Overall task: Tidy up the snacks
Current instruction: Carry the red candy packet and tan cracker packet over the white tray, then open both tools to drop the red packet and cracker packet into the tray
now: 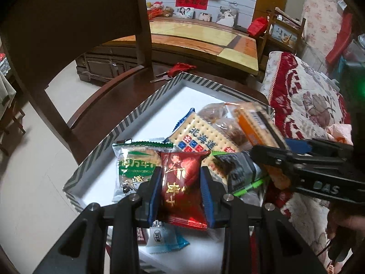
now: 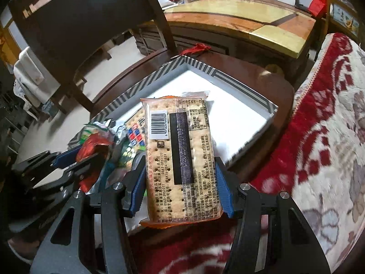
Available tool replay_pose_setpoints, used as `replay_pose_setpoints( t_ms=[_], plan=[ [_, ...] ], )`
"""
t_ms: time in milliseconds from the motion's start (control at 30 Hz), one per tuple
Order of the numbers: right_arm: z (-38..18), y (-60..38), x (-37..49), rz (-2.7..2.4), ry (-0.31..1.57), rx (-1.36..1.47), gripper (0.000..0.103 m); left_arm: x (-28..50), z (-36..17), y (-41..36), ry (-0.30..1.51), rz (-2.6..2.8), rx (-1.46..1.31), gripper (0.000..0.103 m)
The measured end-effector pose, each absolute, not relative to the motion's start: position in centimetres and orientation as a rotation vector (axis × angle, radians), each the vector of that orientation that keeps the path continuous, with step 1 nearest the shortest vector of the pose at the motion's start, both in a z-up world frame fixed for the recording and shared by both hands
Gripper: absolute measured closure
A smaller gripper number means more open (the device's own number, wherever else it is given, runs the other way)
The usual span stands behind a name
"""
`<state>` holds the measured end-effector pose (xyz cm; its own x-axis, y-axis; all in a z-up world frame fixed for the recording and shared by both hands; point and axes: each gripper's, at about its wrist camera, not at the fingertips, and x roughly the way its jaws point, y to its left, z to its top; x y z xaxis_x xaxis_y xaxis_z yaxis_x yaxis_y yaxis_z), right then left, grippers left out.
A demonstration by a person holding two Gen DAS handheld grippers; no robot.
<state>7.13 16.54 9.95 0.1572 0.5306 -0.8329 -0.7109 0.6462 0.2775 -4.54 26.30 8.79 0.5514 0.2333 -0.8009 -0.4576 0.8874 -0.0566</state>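
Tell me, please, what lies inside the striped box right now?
The striped box holds a green packet, a cracker pack and a black packet on bare white floor; anything beneath them is covered.

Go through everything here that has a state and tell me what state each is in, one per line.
Left gripper: shut on the red snack packet, held above the box.
Right gripper: shut on the cracker pack, barcode side up.
Striped box: open, no lid, far half bare.
Blue cracker packet: lying flat in the box.
Green snack packet: lying in the box, sealed.
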Motion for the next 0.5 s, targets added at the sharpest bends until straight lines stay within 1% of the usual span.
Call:
replay_pose_setpoints(
  t_ms=[267, 500],
  plan=[
    [9.0, 19.9, 8.0, 0.888, 1.086, -0.258, 0.050, -3.3, 8.2, 26.5, 0.905, 0.421, -0.265, 0.068],
    [8.9, 21.3, 8.1, 0.884, 1.081, -0.237, 0.049, -2.7, 8.0, 26.4, 0.910, 0.441, -0.260, 0.066]
  ],
)
